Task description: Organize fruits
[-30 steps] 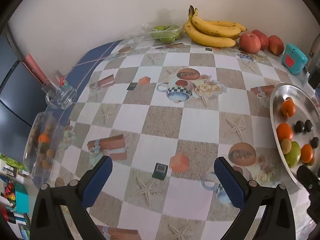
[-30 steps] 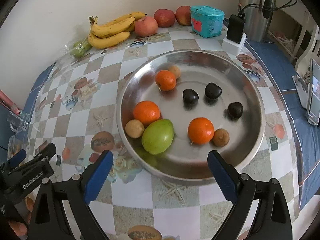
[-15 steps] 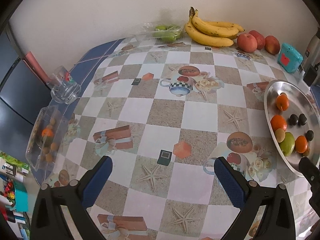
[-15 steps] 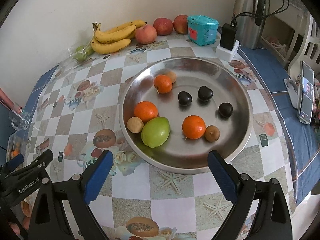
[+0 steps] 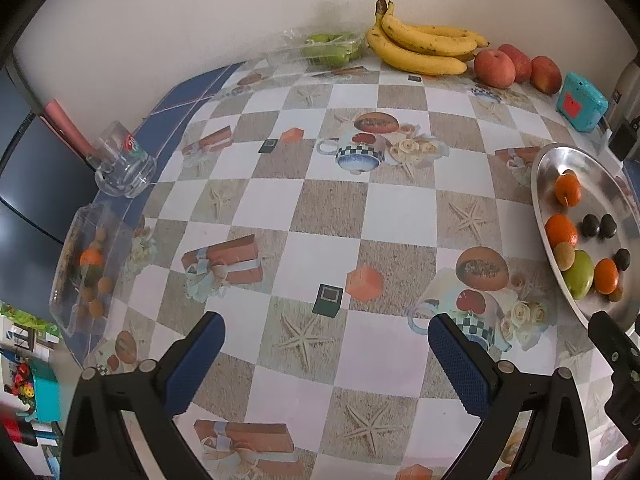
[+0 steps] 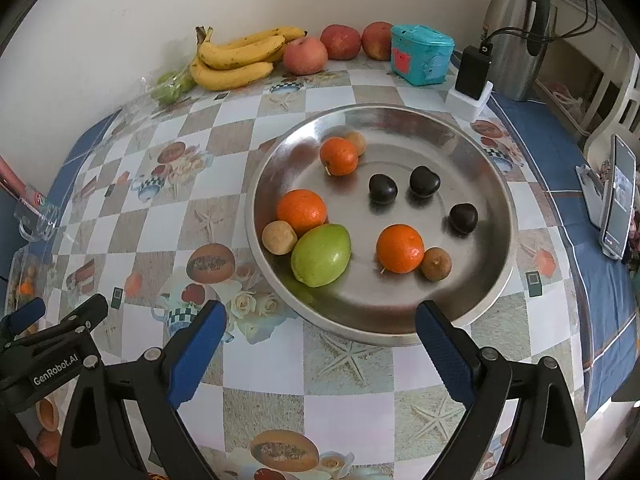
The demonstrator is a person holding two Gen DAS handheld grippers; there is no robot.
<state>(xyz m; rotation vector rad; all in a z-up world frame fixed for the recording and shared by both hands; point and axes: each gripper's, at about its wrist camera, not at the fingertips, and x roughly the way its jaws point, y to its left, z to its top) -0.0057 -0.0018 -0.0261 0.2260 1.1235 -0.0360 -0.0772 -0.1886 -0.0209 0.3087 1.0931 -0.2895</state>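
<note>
A round steel tray holds three oranges, a green mango, three dark plums and small brown fruits. My right gripper hangs open just in front of the tray's near rim, with nothing between its fingers. My left gripper is open too, over bare checked tablecloth left of the tray. At the back wall lie bananas, three red apples and a clear pack of green fruit.
A glass mug and a clear box of small fruits sit at the table's left edge. A teal box, a charger block and a steel kettle stand behind the tray. A phone leans at far right.
Both grippers have pulled back and up from the table, so the tray and tablecloth look smaller and farther. Both stay open and no fruit has moved.
</note>
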